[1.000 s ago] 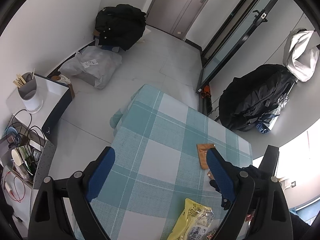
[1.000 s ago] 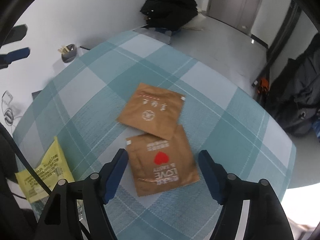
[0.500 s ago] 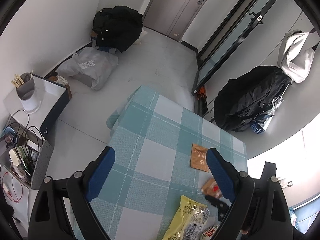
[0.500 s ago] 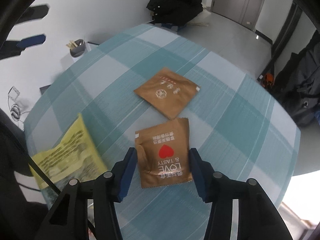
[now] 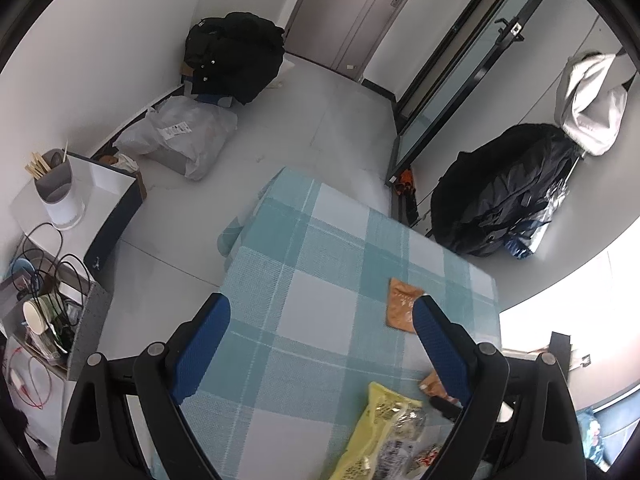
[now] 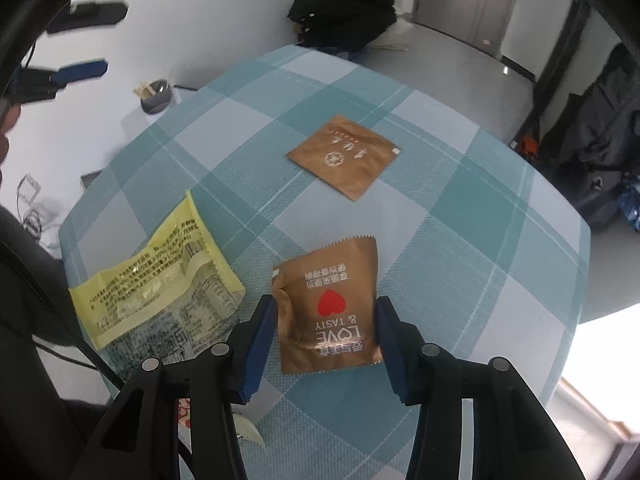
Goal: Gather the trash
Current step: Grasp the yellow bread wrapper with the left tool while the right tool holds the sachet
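Observation:
My right gripper (image 6: 326,308) is shut on a brown heart-printed packet (image 6: 328,304), its jaws pressing both side edges and buckling the left one, just over the checked tablecloth (image 6: 460,240). A second brown packet (image 6: 344,156) lies flat farther off. A yellow wrapper (image 6: 160,280) lies to the left. My left gripper (image 5: 320,336) is open and empty, held high above the table; its view shows the far brown packet (image 5: 402,306), the yellow wrapper (image 5: 384,436) and a corner of the held packet (image 5: 434,386).
The teal checked table (image 5: 312,280) stands in a room with a black bag (image 5: 236,56) and grey sack (image 5: 180,136) on the floor, a white cabinet with a utensil cup (image 5: 54,184) at left, and dark coats (image 5: 508,188) at right.
My right gripper has closed from wide open onto the heart packet and drawn it back from the other brown packet. My left gripper has risen and pulled back.

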{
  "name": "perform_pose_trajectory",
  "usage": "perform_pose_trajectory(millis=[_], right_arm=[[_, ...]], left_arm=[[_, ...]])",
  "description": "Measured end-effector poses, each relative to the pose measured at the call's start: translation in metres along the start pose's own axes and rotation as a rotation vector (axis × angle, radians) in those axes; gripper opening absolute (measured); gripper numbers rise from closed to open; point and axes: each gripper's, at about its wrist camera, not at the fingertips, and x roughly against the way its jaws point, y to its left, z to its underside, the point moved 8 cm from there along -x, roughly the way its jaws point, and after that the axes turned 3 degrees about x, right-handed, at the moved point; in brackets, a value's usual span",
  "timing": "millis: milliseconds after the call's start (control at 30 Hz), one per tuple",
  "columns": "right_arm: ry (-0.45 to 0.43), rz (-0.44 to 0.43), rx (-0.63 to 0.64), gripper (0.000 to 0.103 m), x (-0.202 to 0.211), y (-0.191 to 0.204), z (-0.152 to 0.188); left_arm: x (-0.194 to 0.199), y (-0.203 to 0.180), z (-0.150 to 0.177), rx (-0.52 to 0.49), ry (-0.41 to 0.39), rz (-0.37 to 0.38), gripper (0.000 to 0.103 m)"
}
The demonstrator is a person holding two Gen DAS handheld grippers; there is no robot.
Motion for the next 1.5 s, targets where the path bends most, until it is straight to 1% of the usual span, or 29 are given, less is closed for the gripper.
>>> perform_pose_trajectory(millis=[67, 233, 300, 433, 600, 700, 800, 900, 1033, 1167, 1300, 1500], right_arm=[[-0.009, -0.005, -0.021, 0.048, 0.004, -0.002, 0.001], [-0.062, -0.026, -0.098, 0.048, 0.014, -0.01, 0.004], [-0.075, -0.029, -0.118, 0.048, 0.017, -0.014, 0.006], [-0.116, -0.038, -0.15, 0.048, 0.028, -0.022, 0.007], [-0.172, -0.044, -0.173, 0.048, 0.045, -0.028, 0.009], [-0.195, -0.046, -0.185, 0.048, 0.054, -0.03, 0.012], [-0.21, -0.041, -0.188, 0.048, 0.06, -0.031, 0.015], [-0.215, -0.032, -0.197, 0.048, 0.064, -0.032, 0.018], [-0.202, -0.011, -0.216, 0.048, 0.063, -0.036, 0.024], [-0.193, -0.003, -0.233, 0.048, 0.061, -0.041, 0.028], [-0.194, 0.0, -0.233, 0.048, 0.062, -0.042, 0.03], [-0.206, -0.002, -0.229, 0.048, 0.066, -0.041, 0.03]], left_arm=[[-0.003, 0.004, 0.004, -0.001, 0.011, -0.011, 0.091], [-0.012, 0.006, 0.015, -0.021, 0.054, -0.03, 0.091], [-0.014, 0.0, 0.018, -0.038, 0.067, -0.021, 0.091], [-0.015, -0.018, 0.027, -0.111, 0.084, 0.003, 0.091], [-0.016, -0.036, 0.052, -0.193, 0.138, 0.038, 0.091], [-0.016, -0.036, 0.068, -0.206, 0.173, 0.031, 0.091], [-0.017, -0.035, 0.085, -0.208, 0.229, 0.017, 0.091], [-0.017, -0.035, 0.099, -0.216, 0.279, 0.011, 0.091], [-0.021, -0.036, 0.115, -0.26, 0.337, -0.016, 0.091], [-0.03, -0.039, 0.139, -0.312, 0.417, -0.032, 0.09], [-0.037, -0.043, 0.152, -0.357, 0.446, -0.06, 0.09], [-0.045, -0.041, 0.155, -0.383, 0.452, -0.1, 0.089]])
